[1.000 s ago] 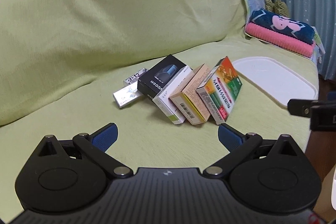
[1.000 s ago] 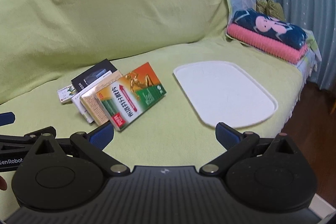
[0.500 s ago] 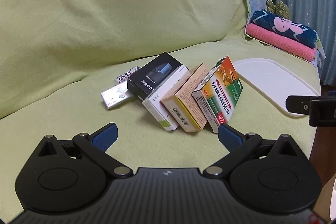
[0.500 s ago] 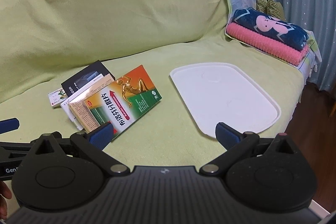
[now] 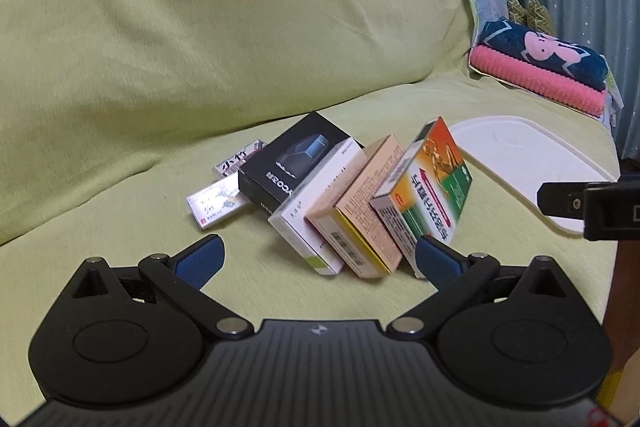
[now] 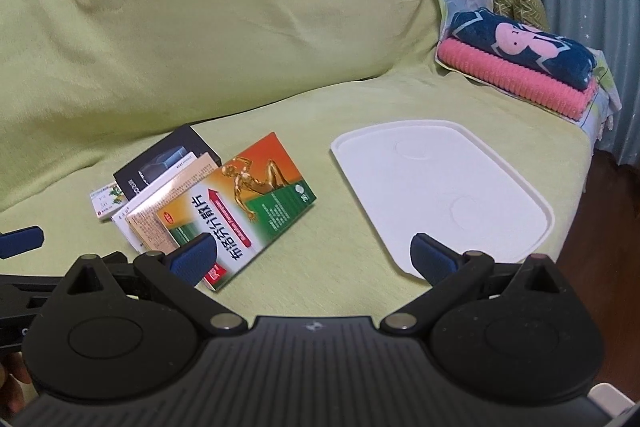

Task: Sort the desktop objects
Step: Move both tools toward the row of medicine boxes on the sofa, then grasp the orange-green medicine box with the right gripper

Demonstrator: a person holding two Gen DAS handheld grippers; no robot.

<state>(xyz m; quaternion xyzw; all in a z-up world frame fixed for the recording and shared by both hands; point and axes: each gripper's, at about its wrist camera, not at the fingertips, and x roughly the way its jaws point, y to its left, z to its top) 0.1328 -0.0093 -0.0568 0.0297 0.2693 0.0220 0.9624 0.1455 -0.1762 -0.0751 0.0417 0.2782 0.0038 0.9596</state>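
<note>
Left claw (image 5: 319,257) spread, empty, low over green-covered sofa (image 5: 240,27), leaning row of boxes (image 5: 352,203) just ahead of it, orange-green box (image 6: 244,203) at row's right end, right claw (image 6: 314,253) spread, empty, white tray (image 6: 440,187) right of boxes, apart.

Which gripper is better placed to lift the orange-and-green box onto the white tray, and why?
Probably the right gripper: open, it faces both the orange-and-green box and the white tray. The left gripper faces the row's ends.

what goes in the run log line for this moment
left gripper: open, empty | right gripper: open, empty | leaning row of cardboard boxes: untouched | flat white plastic tray: empty
</note>
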